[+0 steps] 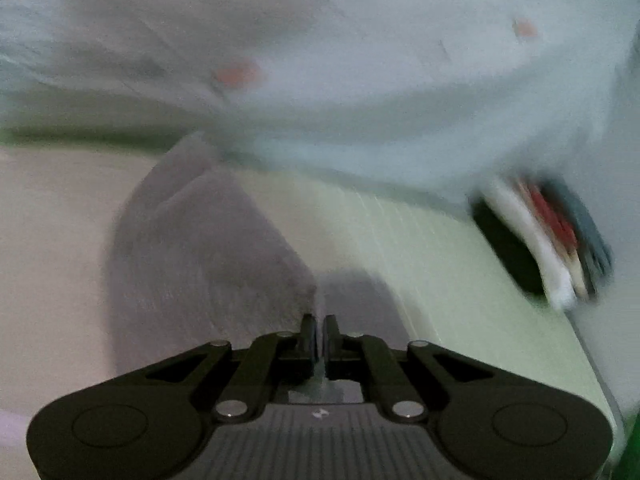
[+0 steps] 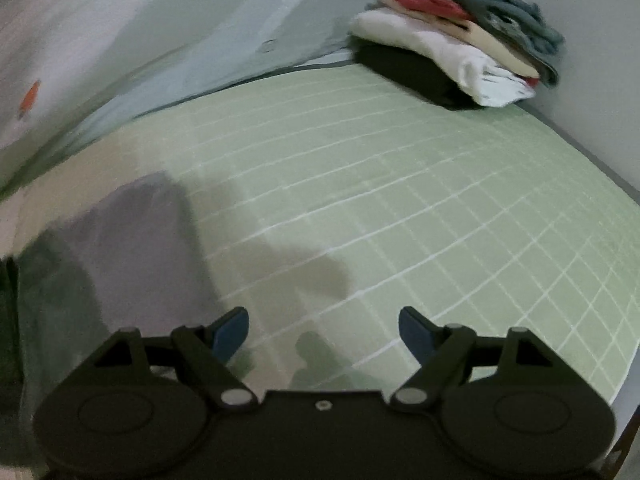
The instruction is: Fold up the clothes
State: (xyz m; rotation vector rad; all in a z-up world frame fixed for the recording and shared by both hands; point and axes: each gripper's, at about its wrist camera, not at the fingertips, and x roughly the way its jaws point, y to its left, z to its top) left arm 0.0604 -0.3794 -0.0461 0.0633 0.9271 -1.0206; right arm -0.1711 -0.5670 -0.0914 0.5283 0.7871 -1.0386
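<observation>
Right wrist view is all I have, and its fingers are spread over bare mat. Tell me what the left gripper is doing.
Observer: The left gripper is shut on a pale grey garment, which runs forward from the pinch.
Operator: Say where that garment sits against the mat.
Observer: The left wrist view is blurred; the garment covers the left part of the green grid mat, though I cannot tell if it is lifted.
Operator: Report the folded stack.
Observer: The stack of folded clothes shows at the right in the left wrist view, beyond the held garment. The right gripper is open.
</observation>
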